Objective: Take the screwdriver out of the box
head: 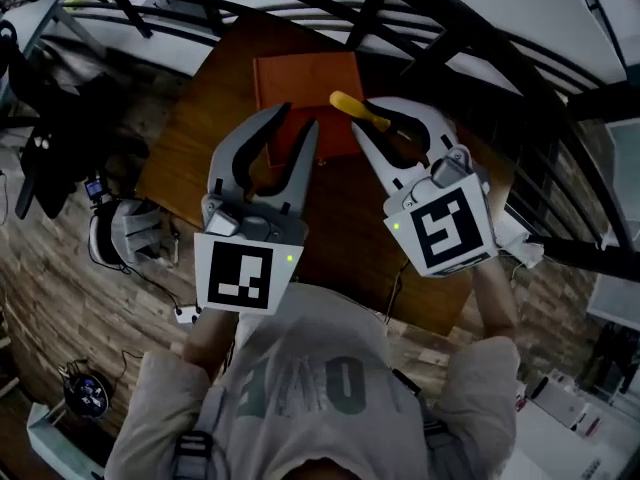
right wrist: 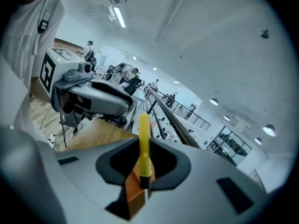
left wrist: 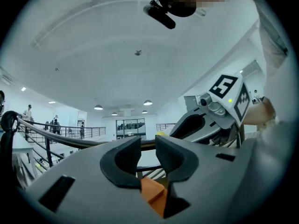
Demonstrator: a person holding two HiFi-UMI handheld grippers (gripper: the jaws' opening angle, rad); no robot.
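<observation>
Gripping the yellow-handled screwdriver (right wrist: 144,143), the right tongs (head: 362,116) hold it raised over the orange box (head: 300,78), seemingly out of it already. The left tongs (head: 300,118) hang slightly parted and empty above the box. Setting it on the wooden tabletop (head: 200,138) probably remains.

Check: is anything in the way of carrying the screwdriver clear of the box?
Nothing visible does. The right gripper is shut on the screwdriver by the right edge of the box; the open left gripper is apart, to its left.
</observation>
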